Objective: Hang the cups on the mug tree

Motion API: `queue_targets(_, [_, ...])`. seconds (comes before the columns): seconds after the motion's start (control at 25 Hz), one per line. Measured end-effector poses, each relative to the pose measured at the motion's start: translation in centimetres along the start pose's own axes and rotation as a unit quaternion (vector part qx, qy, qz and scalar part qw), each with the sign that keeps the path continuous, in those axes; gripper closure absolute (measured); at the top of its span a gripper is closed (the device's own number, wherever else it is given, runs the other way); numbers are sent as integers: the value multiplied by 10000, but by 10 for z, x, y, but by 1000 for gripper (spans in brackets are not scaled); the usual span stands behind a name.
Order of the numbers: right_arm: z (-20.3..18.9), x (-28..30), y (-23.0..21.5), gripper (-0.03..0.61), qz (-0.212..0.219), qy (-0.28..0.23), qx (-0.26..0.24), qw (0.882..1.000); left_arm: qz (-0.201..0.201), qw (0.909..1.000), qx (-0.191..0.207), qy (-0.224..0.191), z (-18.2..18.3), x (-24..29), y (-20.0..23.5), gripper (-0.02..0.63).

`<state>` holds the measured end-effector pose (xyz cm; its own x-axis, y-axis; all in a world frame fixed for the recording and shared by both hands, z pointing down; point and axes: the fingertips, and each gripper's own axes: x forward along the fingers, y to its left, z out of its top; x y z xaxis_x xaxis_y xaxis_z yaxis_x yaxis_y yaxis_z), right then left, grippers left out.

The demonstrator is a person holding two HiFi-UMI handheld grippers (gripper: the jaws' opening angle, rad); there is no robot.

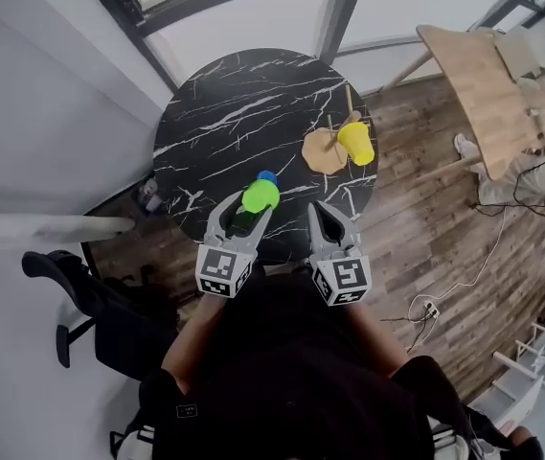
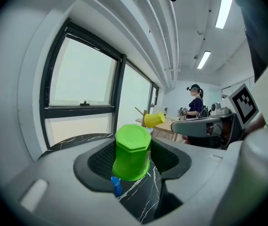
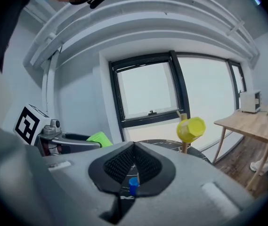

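Aloft, left hand-held gripper (image 1: 246, 214) clasps green cup (image 2: 132, 150)

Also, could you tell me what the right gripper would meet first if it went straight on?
Most likely the marble table, since the right gripper tilts slightly down toward it. The blue cup shows below that line, and the mug tree with the yellow cup stands to its right; depth is unclear.

Head view: I see only a sliver of the blue cup (image 1: 268, 175), centre frame, behind the green cup (image 1: 261, 196). Pegs of the mug tree (image 1: 322, 149) largely masked by the yellow cup (image 1: 355, 142); peg count unreadable. A person (image 1: 507, 175), right edge, is cut off by the frame.
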<state>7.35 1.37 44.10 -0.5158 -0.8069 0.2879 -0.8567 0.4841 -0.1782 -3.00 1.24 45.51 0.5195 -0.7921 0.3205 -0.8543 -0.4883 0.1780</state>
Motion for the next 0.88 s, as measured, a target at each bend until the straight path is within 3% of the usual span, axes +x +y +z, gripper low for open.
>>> queue_targets(0.48, [18, -35, -57, 581, -26, -263, 41, 9996, -34, 10000, 10, -33, 17, 47, -47, 379])
queue_targets(0.68, [30, -43, -74, 581, -51, -375, 136, 9992, 50, 10000, 27, -34, 24, 63, -45, 379])
queue_targets(0.88, [32, -40, -79, 581, -292, -375, 137, 9988, -130, 9999, 20, -9, 28, 85, -33, 379])
